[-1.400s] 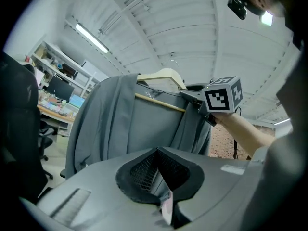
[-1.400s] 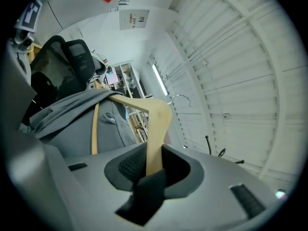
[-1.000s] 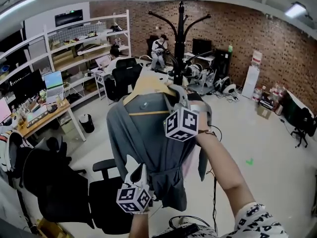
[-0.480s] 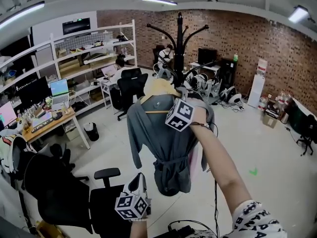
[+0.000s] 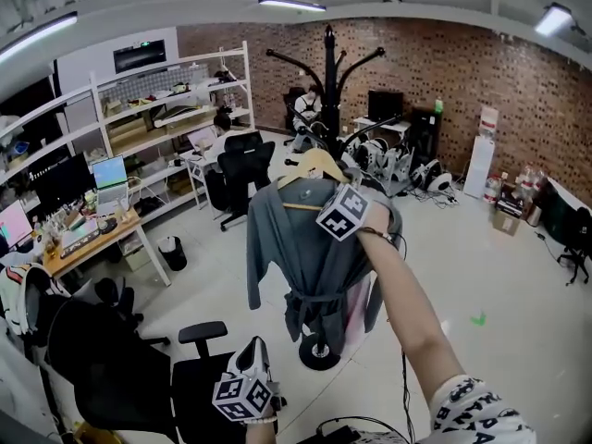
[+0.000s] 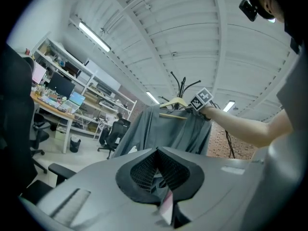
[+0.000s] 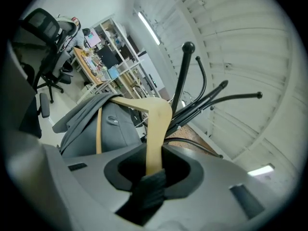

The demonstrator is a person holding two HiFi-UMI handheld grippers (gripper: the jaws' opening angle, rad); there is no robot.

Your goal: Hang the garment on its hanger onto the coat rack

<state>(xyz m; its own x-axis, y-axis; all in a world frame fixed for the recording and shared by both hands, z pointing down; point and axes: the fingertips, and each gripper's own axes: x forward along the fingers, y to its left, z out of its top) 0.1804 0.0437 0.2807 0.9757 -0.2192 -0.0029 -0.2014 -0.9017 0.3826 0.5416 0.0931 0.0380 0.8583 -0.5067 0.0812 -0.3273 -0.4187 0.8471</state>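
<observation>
A grey garment (image 5: 314, 248) hangs from a wooden hanger (image 5: 310, 166) held up at arm's length. My right gripper (image 5: 331, 185) is shut on the hanger; in the right gripper view the wood (image 7: 149, 109) runs down between the jaws of that gripper (image 7: 154, 163). The black coat rack (image 5: 329, 72) stands right behind the garment, its curved arms (image 7: 216, 97) close past the hanger's top. The hanger's hook is hidden. My left gripper (image 5: 254, 348) sits low and near me, apart from the garment (image 6: 163, 129). Its jaws (image 6: 156, 153) are shut with nothing of the garment between them.
The rack's round base (image 5: 319, 354) rests on the pale floor. Black office chairs (image 5: 111, 359) crowd the near left, another chair (image 5: 231, 160) stands farther back. A desk with monitors (image 5: 83, 229), white shelving (image 5: 157, 100) and a bin (image 5: 171, 252) line the left. A person (image 5: 305, 109) sits behind.
The right gripper has carried the hanger and garment away from me, up to the rack. The left gripper, earlier at the garment's hem, is now lower and apart from it.
</observation>
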